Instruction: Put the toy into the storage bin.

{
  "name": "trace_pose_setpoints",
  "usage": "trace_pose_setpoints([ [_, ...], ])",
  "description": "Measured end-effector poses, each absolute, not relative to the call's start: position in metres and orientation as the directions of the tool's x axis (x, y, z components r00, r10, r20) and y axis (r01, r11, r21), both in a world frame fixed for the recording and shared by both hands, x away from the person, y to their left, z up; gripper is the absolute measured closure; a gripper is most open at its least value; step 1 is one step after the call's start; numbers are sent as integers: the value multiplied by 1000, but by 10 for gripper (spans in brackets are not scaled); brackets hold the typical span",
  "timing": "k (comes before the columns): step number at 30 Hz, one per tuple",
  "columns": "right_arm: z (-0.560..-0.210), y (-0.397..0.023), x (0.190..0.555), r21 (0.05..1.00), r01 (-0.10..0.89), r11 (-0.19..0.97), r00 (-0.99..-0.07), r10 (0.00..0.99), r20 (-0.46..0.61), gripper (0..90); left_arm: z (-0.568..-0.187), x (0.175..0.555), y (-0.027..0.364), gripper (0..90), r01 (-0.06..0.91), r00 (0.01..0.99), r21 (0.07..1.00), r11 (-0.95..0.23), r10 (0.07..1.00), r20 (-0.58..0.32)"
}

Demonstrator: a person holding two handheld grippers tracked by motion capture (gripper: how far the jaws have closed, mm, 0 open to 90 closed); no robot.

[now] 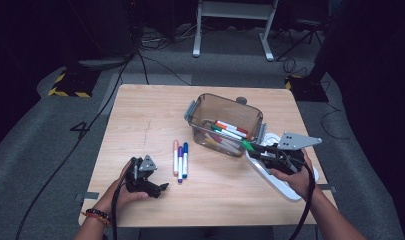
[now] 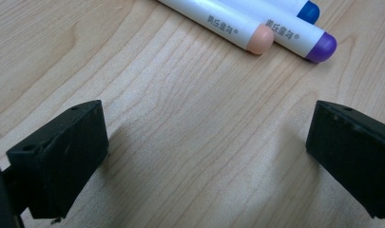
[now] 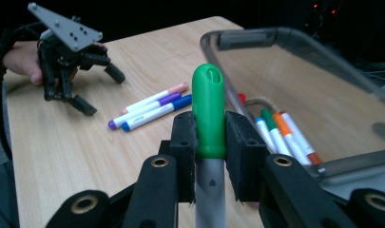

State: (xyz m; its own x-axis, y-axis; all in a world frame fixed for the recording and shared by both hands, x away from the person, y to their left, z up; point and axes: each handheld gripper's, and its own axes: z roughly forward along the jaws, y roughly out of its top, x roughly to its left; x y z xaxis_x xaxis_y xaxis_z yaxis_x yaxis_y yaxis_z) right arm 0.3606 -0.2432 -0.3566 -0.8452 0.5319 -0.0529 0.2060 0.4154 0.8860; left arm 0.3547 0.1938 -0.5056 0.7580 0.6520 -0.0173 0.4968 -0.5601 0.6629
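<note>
My right gripper (image 3: 209,142) is shut on a green-capped marker (image 3: 208,107), cap pointing away from me, held just outside the near right corner of a clear plastic bin (image 1: 222,107). Several markers (image 1: 227,131) lie inside the bin. Three markers lie side by side on the wood: peach (image 1: 175,156), purple (image 1: 180,162) and blue (image 1: 185,159). My left gripper (image 1: 157,177) rests on the table left of them, jaws open with nothing between them; its own view has the peach cap (image 2: 260,39) and purple cap (image 2: 323,47) just ahead.
A white lid or tray (image 1: 277,185) lies under my right hand near the table's right front edge. The wooden table (image 1: 140,115) has bare room at its left and back. Dark floor with cables and a desk frame (image 1: 232,20) surround it.
</note>
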Motion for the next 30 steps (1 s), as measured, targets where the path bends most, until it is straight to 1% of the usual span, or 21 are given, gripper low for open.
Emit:
trace_pose_setpoints([
  [5,-335,-245,372,885,198,422,-843,533,-66,746,-506,355,193,4,500,755,662,-558,656,-17],
  [11,-307,-238,392,873,167,459,-834,537,-123,746,-506,355,193,4,501,754,662,-557,657,-19],
  [13,-301,-236,399,871,171,461,-839,532,-117,746,-506,355,193,4,502,754,663,-556,656,-21],
  [14,-299,-233,402,863,161,479,-833,534,-141,746,-506,355,193,4,502,754,663,-556,656,-20],
  [22,-286,-216,431,852,167,496,-832,535,-148,746,-506,356,193,3,498,757,662,-560,653,-16],
  [30,-292,-198,460,829,199,523,-832,537,-138,746,-506,356,193,4,498,757,662,-561,653,-16],
])
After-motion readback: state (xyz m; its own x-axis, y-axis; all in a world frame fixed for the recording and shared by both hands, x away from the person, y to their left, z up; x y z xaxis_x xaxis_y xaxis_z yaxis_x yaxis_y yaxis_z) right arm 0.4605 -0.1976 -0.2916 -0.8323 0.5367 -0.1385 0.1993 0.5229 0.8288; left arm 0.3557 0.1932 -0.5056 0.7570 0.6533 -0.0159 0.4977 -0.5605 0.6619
